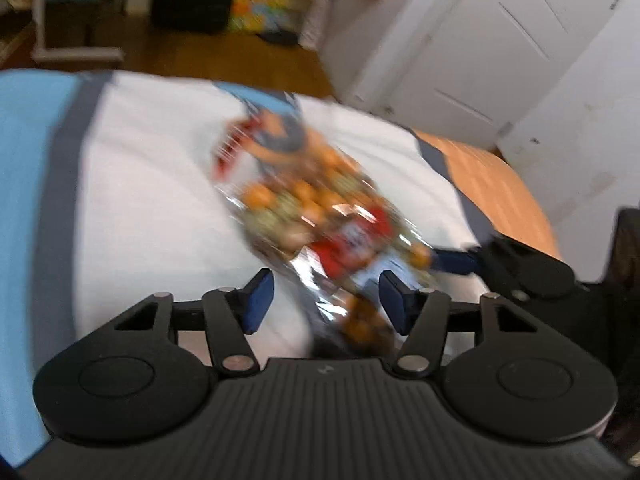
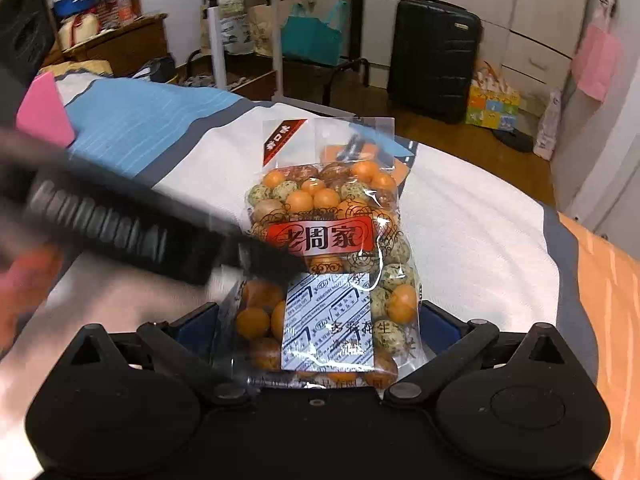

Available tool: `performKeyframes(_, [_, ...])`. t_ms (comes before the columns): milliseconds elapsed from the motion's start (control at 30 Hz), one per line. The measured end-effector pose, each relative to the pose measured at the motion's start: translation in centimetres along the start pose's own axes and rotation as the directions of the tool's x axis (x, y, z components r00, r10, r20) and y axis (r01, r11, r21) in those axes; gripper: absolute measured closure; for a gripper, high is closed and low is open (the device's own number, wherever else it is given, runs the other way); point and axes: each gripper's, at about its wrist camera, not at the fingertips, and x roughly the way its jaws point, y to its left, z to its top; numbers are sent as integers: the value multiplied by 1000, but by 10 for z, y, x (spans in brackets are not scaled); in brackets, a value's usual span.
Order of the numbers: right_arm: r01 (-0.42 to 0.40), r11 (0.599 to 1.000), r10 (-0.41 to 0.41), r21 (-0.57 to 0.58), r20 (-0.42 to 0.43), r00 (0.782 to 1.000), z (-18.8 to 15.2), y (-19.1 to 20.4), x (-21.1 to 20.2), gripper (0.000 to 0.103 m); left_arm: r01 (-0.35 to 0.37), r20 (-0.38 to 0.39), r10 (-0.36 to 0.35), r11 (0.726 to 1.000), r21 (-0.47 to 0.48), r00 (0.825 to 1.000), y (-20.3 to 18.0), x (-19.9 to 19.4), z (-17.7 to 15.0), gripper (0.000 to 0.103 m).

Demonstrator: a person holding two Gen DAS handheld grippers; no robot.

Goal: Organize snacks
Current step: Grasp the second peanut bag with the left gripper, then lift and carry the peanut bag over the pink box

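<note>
Below, the snack bag (image 2: 328, 248) lies flat on the bed (image 2: 480, 240), its near end between my right hand-held gripper's (image 2: 318, 320) widely parted fingers, which do not visibly press it. I bring my left hand-held gripper (image 1: 326, 300) in from the side, fingers half apart astride the bag's edge, probably to take over the bag.

My left wrist camera looks steeply down, close over the bed (image 1: 152, 184), toward white doors (image 1: 492, 52). My right one faces the room's far clutter. Both share the snack bag (image 2: 332, 240) and the bed.
</note>
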Motion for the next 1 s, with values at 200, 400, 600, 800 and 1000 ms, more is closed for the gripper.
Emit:
performKeyframes(200, [42,999,-42,31,-12,999,3,14,-9,15,-7,-1,7,1000,-22,1000,-1,0,1,52])
performKeyframes(400, [-1,996,2,88,-8,1000,-2,23,-21,17,-17,-47,15,1000,-24,999,0,-15,3,52])
performKeyframes(600, [-64,988,75,138,-72,995,8,40,-41,17,-89,-118,99,992,86,988,-16,-45,-2,52])
performKeyframes(800, [-98,984,110,150,-77,991,13,69,-70,18,-113,-133,123,990,79,983,-19,-86,-8,52])
performKeyframes(1000, [-121,983,131,136,-68,989,23,100,-105,18,-151,-157,164,984,91,974,-30,-139,-14,49])
